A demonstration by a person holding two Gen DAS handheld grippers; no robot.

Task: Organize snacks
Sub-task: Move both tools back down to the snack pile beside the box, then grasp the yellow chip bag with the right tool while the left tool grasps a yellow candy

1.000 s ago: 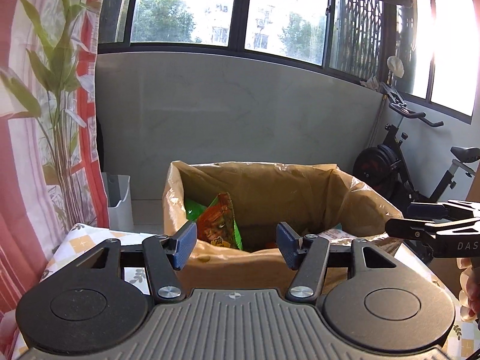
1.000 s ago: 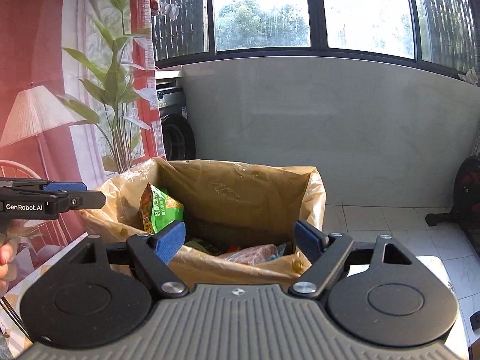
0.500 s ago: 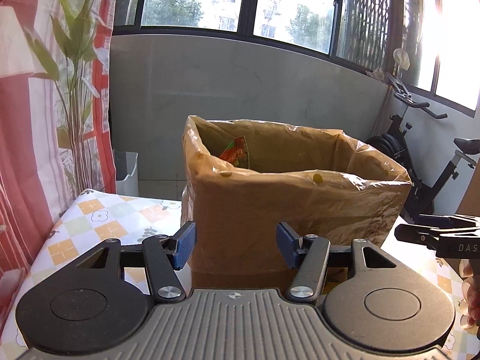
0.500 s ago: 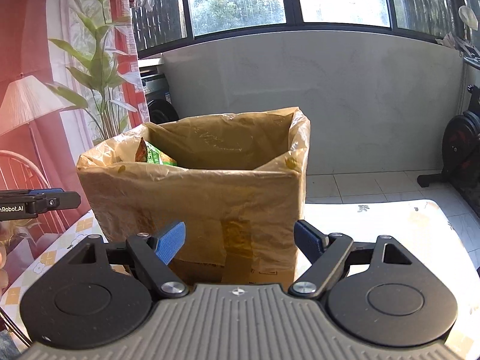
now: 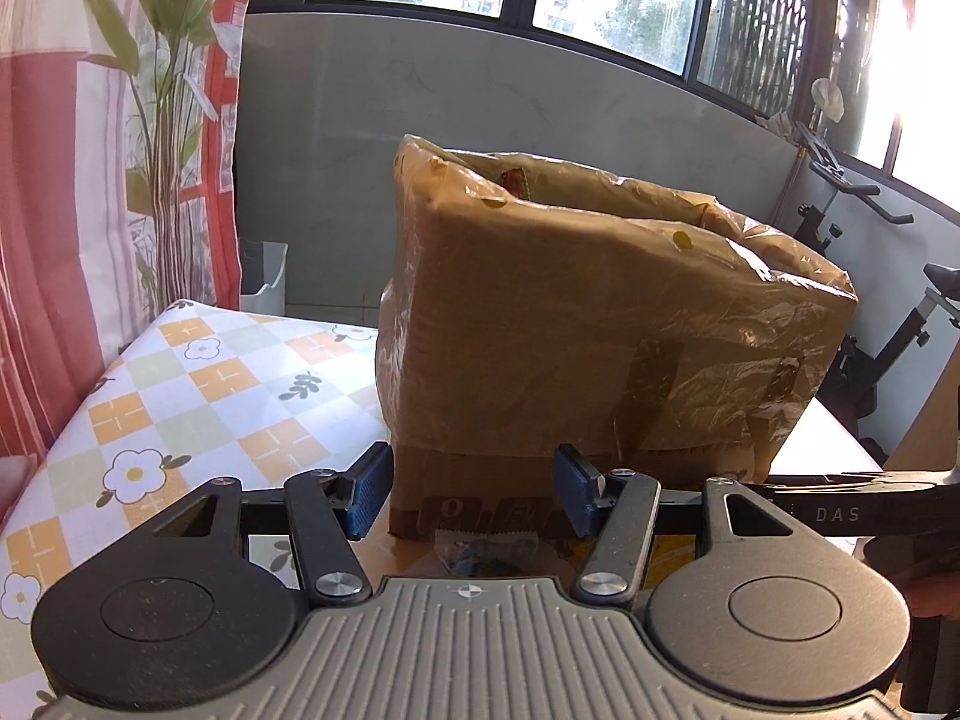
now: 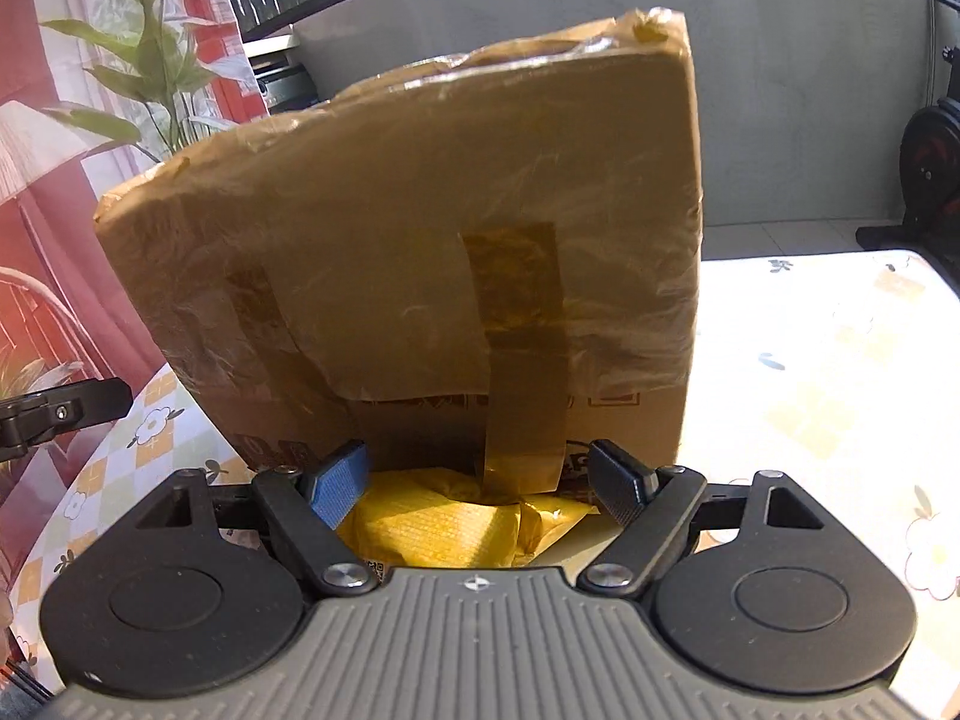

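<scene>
Left wrist view has the big cardboard box [image 5: 600, 324] lined with a brownish plastic bag sitting on the flower-pattern tablecloth [image 5: 198, 384], filling the frame from about 11 o'clock round to 3 o'clock. At the rim near 12 o'clock you can just catch a sliver of a red and green snack packet [image 5: 513, 180] poking up inside, so I'd say at least some of the sorting is already done. How much is in there, no idea from this angle.

What's left, as far as I can tell: two packets lying on the table right at the foot of the box. The left gripper [image 5: 471, 492] is hanging over a small clear-ish packet with a serrated edge [image 5: 486, 552] at 6 o'clock, jaws apart with nothing pinched between the blue pads. In the right wrist view the right gripper [image 6: 480, 480] is spread wide over a yellow snack bag [image 6: 444, 525], also 6 o'clock, tucked up against the box wall under a strip of brown tape [image 6: 522, 360]. Pads aren't touching the bag yet, so it's empty-handed too.

My guess is both hands are going for a pickup, then up and over the rim. The yellow one looks puffy and crinkly, might slip if squeezed near the edge. Can't see whether more snacks are lying around outside these views.
</scene>
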